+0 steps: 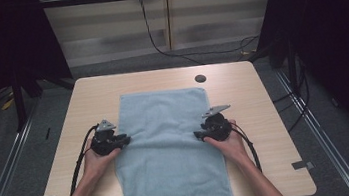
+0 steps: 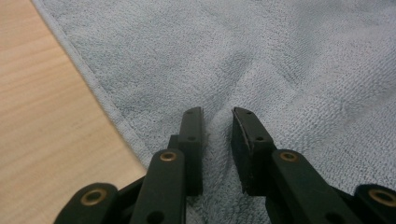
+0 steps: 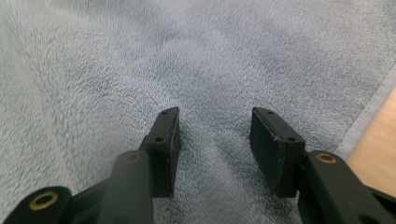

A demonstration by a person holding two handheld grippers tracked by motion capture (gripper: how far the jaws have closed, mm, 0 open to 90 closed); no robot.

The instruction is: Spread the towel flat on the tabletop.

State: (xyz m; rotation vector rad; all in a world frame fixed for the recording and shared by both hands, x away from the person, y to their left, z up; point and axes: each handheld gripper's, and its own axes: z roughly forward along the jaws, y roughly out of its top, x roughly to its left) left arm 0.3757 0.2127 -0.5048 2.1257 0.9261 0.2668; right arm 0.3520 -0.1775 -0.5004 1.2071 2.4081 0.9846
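Observation:
A light blue towel [image 1: 168, 144] lies flat on the wooden table [image 1: 242, 94], its near end hanging over the front edge. At the towel's left edge my left gripper [image 1: 126, 140] rests on the cloth. In the left gripper view its jaws [image 2: 217, 114] stand close together, with a raised ridge of towel [image 2: 233, 46] pinched between the pads and a crease running away from it. My right gripper [image 1: 198, 135] sits at the towel's right edge. Its jaws [image 3: 215, 114] are apart, and the towel [image 3: 187, 46] lies flat beneath them.
A round dark cable hole [image 1: 200, 78] is in the table just beyond the towel's far right corner. Bare wood [image 2: 37, 116] borders the towel's hem on the left. Cables run over the floor behind the table [image 1: 177, 52].

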